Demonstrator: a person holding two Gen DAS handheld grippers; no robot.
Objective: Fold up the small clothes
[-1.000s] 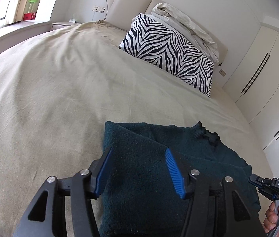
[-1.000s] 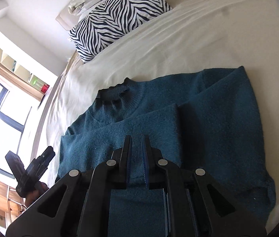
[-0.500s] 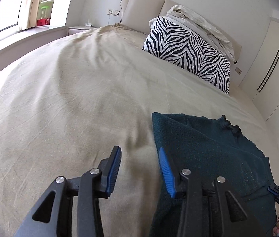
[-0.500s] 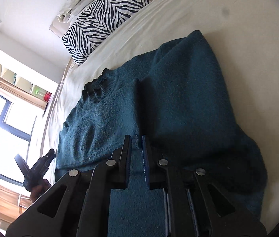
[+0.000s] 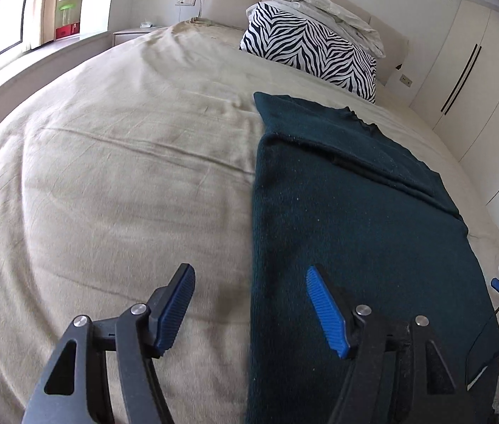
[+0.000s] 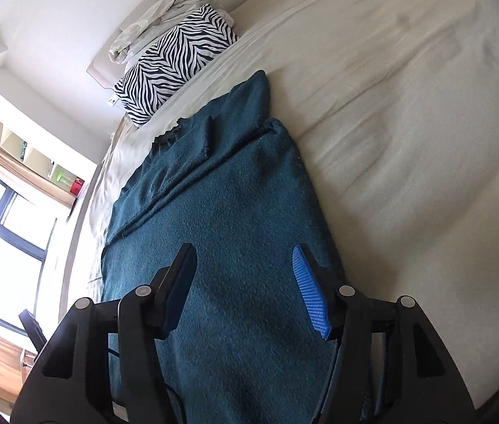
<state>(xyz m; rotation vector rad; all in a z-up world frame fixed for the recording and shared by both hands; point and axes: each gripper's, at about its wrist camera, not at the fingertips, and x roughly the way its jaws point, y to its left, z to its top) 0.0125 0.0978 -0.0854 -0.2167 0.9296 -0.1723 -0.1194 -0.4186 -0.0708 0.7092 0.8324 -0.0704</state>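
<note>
Sweater: a dark teal knit sweater (image 5: 348, 233) lies flat on the bed (image 5: 115, 183), folded lengthwise into a long narrow panel, its collar end toward the headboard and a folded-in flap showing near the collar.
Fold edge: the long outer edge runs straight, which suggests the side has been laid over and let go so the panel can settle.
Left gripper: the left gripper (image 5: 249, 304) hangs above that edge, one blue pad over bare sheet and the other over the knit; its jaws have just been opening, stand well apart and hold nothing.
Right gripper: the right gripper (image 6: 245, 282) sits over the near end of the sweater; its jaws have just been opening, stand apart, with cloth below but nothing pinched.
Likely next: a crosswise fold, hem toward collar, looks to be what remains.
Surroundings: a zebra-print pillow (image 5: 306, 49) and crumpled pale bedding (image 5: 327, 3) rest at the headboard, well apart from the work.
</note>
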